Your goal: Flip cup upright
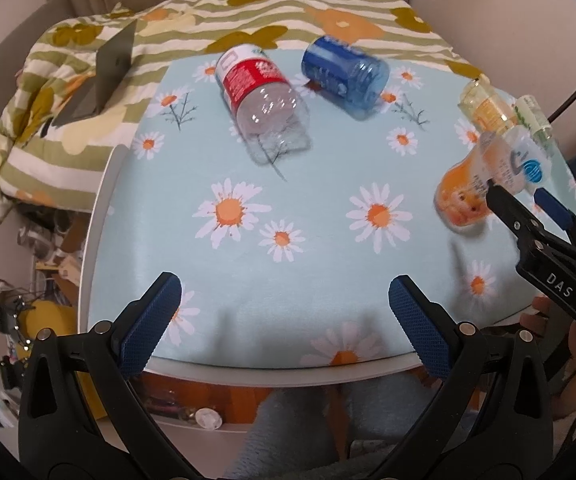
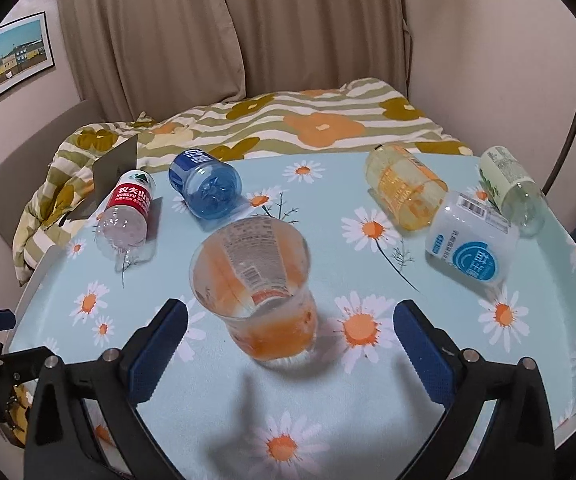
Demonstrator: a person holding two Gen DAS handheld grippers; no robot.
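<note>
A clear cup with an orange label (image 2: 261, 292) stands upright on the daisy tablecloth (image 2: 368, 400), mouth up. It also shows in the left wrist view (image 1: 464, 196), blurred. My right gripper (image 2: 290, 320) is open, its blue pads on either side of the cup and a little nearer the camera, not touching it. In the left wrist view the right gripper (image 1: 528, 200) reaches in from the right beside the cup. My left gripper (image 1: 283, 304) is open and empty above the table's front edge.
Several cut bottle cups lie on their sides: a red-label one (image 2: 127, 212), a blue one (image 2: 205, 188), a yellow one (image 2: 406, 188), a white-blue one (image 2: 472, 242) and a pale green one (image 2: 514, 190). A flowered quilt (image 2: 288, 120) lies behind the table.
</note>
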